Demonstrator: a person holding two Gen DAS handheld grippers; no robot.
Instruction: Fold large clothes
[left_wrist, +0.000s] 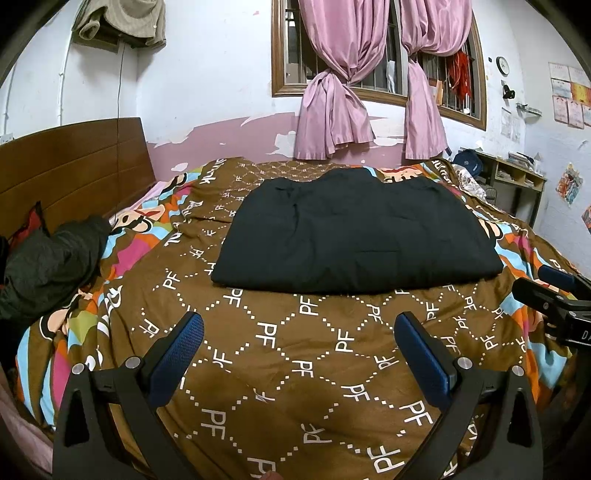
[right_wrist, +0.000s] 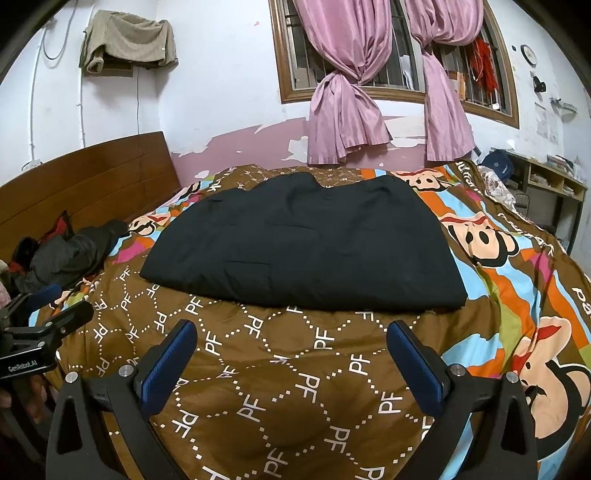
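- Black garment (left_wrist: 354, 236) lies folded flat on the patterned quilt (left_wrist: 295, 369), ahead of both tools and well clear of their fingertips.
- Left gripper (left_wrist: 299, 325): jaws spread wide, holding nothing, poised above bare quilt short of the garment's near edge.
- Right gripper (right_wrist: 291, 332): jaws equally wide, empty, same standoff from the garment (right_wrist: 306, 243).
- A dark heap of clothing (left_wrist: 48, 266) sits far left of the left gripper, by the wooden headboard (left_wrist: 74, 166).

Knotted pink curtains (left_wrist: 334, 107), wooden headboard (left_wrist: 70, 166), patterned brown quilt (left_wrist: 303, 369), crumpled dark jacket (left_wrist: 48, 266) at left.
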